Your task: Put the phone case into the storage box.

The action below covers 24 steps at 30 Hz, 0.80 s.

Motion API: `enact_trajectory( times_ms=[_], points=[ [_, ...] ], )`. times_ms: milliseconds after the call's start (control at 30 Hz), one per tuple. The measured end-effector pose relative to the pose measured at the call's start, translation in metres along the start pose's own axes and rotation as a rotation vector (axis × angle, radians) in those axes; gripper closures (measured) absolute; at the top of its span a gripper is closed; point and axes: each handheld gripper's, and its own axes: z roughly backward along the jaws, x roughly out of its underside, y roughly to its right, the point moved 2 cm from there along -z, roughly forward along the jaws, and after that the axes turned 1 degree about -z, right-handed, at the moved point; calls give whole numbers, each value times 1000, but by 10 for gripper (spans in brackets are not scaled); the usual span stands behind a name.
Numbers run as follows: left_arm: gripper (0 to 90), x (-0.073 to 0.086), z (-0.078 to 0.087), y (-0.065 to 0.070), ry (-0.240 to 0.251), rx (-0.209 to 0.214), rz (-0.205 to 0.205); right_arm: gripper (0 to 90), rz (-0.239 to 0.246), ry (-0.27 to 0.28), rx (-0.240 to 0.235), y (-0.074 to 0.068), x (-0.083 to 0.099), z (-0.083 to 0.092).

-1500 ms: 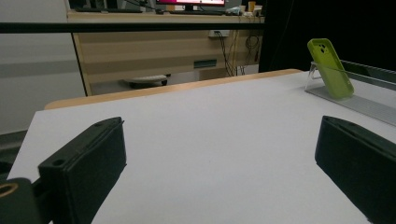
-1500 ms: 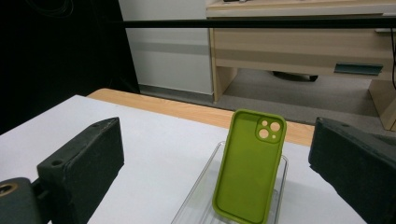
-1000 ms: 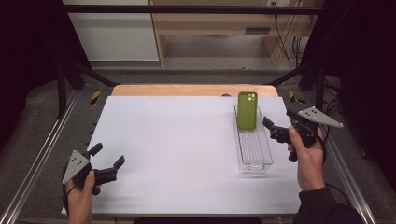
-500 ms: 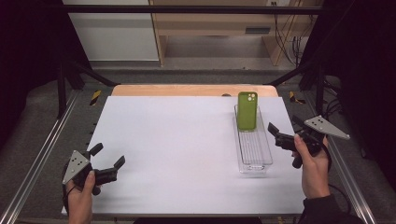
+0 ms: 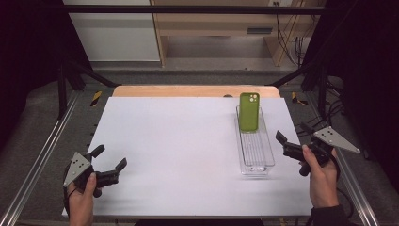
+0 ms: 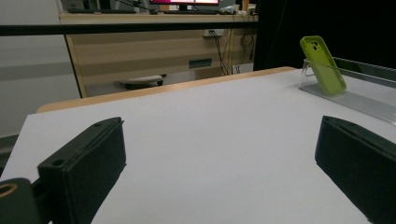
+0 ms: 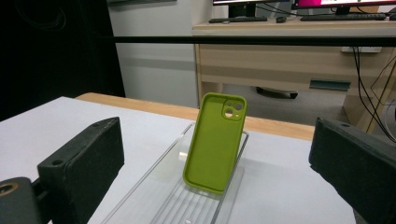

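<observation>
Apparently the work is close to its end, or at a pause: the green phone case (image 5: 249,111) is found leaning upright at the far end of the clear tray (image 5: 256,162), its camera cut-out on top, and nothing is held by any gripper. The right gripper (image 5: 283,142) is seen released, its 2 jaws spread wide and empty, just beside the near part of the tray on the outer side, not touching it. In the right gripper view the case (image 7: 215,141) stands ahead of the gripper, between the 2 jaws in the picture but well beyond them, with the ribbed floor of the tray (image 7: 187,205) running from it toward the gripper.

The left gripper (image 5: 109,162) is also released and empty, its jaws wide apart; it is held low over the white counter (image 5: 179,141), well apart from the tray. From the left gripper view the case (image 6: 323,65) is seen far ahead and to the right.

If the placing of the case in the tray was intended, this step is judged as done. Whether the case must be taken out again cannot be told.
</observation>
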Motion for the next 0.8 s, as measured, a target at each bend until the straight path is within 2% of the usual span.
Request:
enact_trajectory(
  times_ms=[800],
  points=[
    [14,1,3,5,3,15,1,34,34,27,-19,2,34,17]
  ],
)
